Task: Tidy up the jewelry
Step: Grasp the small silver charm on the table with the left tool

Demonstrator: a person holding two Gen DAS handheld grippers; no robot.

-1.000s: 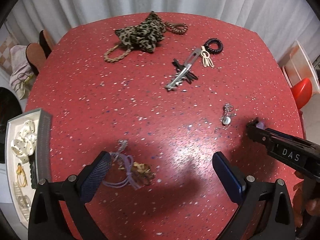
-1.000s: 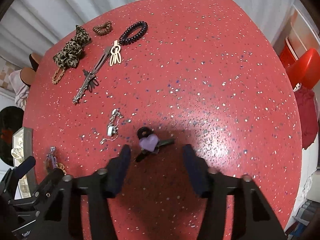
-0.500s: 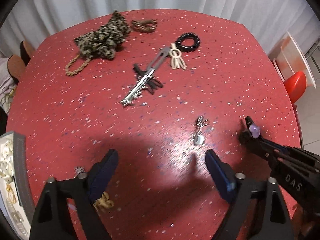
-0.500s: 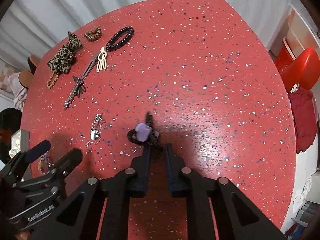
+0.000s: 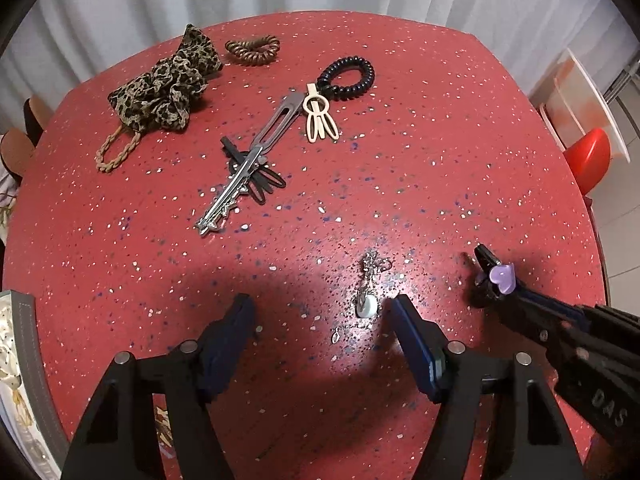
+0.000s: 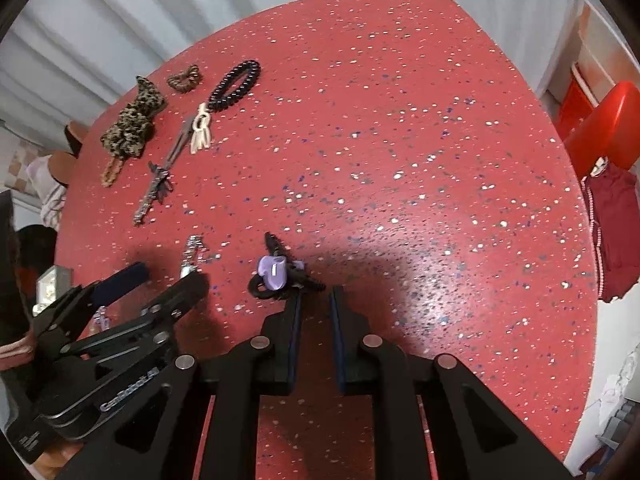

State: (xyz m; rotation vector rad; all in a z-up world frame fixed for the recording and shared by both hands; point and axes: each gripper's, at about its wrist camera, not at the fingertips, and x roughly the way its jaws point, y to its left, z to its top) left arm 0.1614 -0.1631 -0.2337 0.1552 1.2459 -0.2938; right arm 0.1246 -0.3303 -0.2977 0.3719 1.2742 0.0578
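Note:
A silver chain with a small pale pendant lies on the red speckled table. It sits just ahead of my left gripper, close to the right finger. The jaws are closing and neither pad touches the chain. In the right wrist view the left gripper shows at the left, beside the chain. My right gripper is shut on the black elastic of a hair tie with a purple heart. From the left wrist view, that heart sits at the right gripper's tip.
Further back lie a leopard scrunchie, a beige braided tie, brown and black coil ties, a cream clip and a long silver clip over black clips. A grey-rimmed tray holds pieces at the left edge.
My left gripper moved right, away from the tray and toward the silver chain, and its jaws narrowed. The right gripper closed on the purple heart hair tie and shifted it slightly.

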